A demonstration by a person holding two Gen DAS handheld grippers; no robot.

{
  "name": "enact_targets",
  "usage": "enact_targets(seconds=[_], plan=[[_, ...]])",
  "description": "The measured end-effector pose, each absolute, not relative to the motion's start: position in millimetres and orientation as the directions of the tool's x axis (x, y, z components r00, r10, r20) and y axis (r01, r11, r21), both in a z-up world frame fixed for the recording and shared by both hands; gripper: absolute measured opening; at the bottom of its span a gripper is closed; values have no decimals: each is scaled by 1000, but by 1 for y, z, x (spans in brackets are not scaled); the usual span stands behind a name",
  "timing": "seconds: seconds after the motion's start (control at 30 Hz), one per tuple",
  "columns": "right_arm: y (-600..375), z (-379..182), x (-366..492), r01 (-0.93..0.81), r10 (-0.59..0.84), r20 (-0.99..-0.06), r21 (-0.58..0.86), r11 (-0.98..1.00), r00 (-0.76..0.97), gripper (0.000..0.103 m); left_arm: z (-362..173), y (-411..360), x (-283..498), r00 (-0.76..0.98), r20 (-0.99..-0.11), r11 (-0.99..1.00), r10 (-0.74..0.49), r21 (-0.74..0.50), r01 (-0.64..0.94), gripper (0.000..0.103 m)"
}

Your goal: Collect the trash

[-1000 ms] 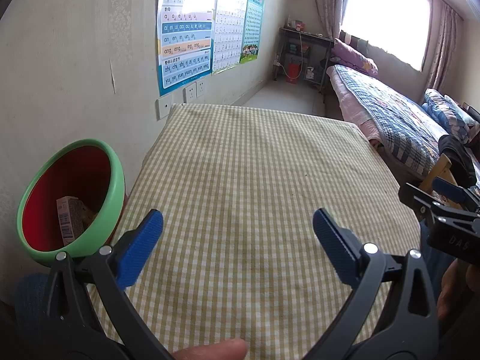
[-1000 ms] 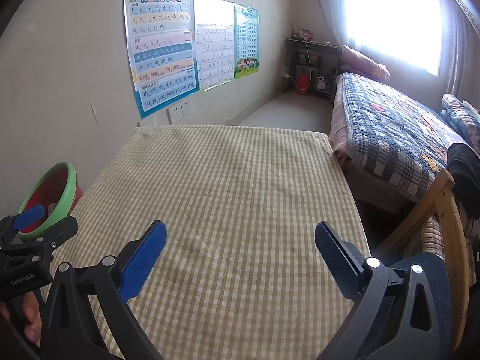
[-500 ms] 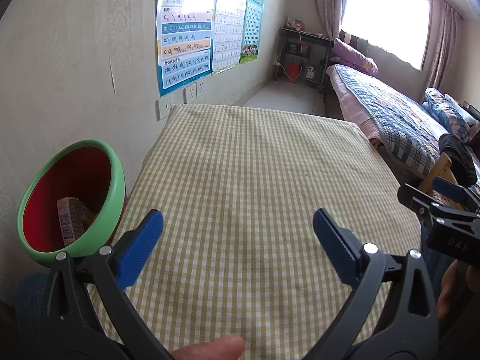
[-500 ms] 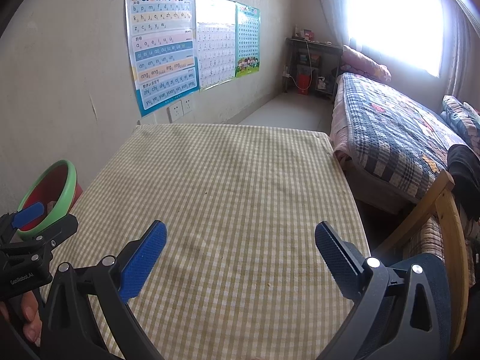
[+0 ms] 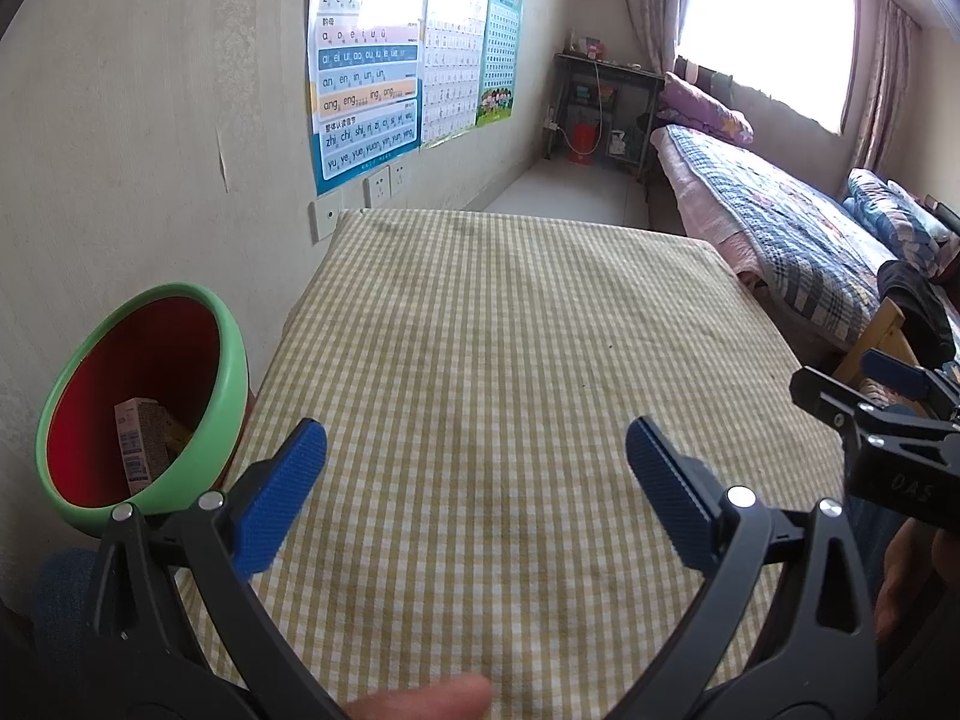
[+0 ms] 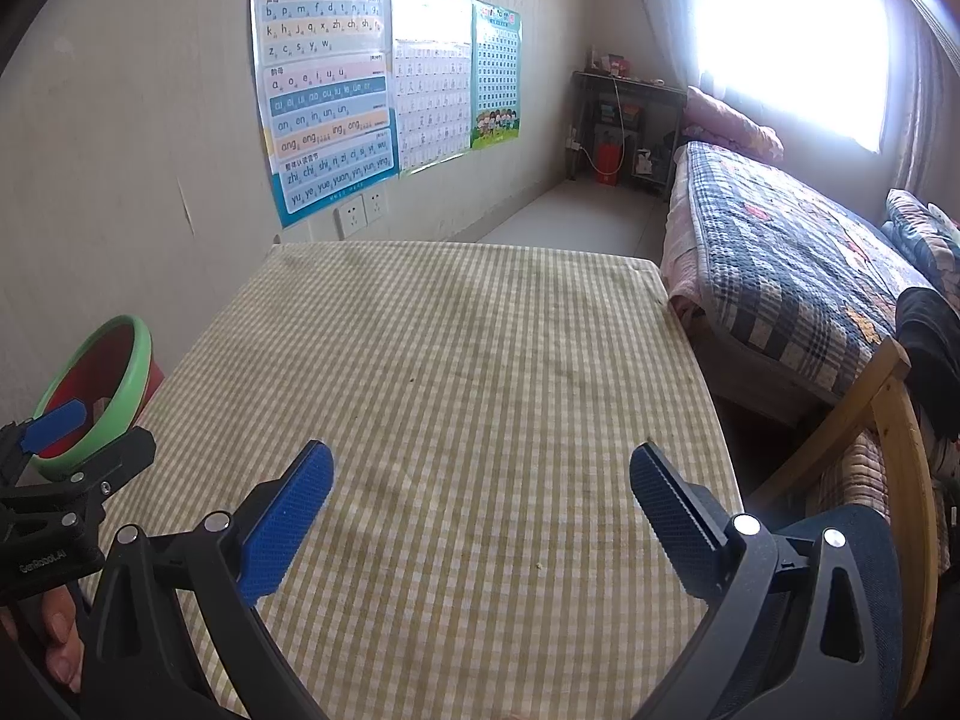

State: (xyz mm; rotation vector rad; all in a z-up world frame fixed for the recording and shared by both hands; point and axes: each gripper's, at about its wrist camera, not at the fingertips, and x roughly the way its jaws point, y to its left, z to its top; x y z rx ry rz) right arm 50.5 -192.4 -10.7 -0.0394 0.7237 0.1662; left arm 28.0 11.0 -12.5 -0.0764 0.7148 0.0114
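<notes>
Both my tools hover over the counter (image 5: 480, 360), which is covered in a yellow-and-white checked cloth.

Left gripper (image 5: 477, 480): jaws wide apart, nothing between the blue pads (image 5: 282, 498). From its own camera, the bin (image 5: 231, 360), green rim and red inside, sits at about 9 o'clock, just beside the counter's left edge and against the wall. Inside it lies a small carton (image 5: 138, 444), white with print, leaning on the inner wall; something yellowish beside it, too small to identify. A fingertip (image 5: 420, 699) shows at 6 o'clock at the frame's bottom edge.

Right gripper (image 6: 480, 498): jaws also wide apart, empty. In its view the bin (image 6: 135, 366) appears at 9 o'clock, partly behind the left tool's blue tip. A tiny pale crumb (image 6: 540, 566) lies on the cloth between the pads, slightly toward 5 o'clock of centre. A dark speck (image 6: 411, 381) sits farther out at 12 o'clock.

Surroundings: posters (image 6: 324, 90) with letter charts on the wall at 11 o'clock; a bed (image 6: 798, 276) with a plaid quilt at 2 o'clock; a wooden chair (image 6: 900, 420) at 3 o'clock.
</notes>
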Motion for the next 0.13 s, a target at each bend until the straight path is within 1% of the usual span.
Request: enact_targets(seconds=[0.13], plan=[[-192,-11,51,-164,137,-663,22,986,736,96,-13,10,28,756,-655,998,-12,-59,-35,98]])
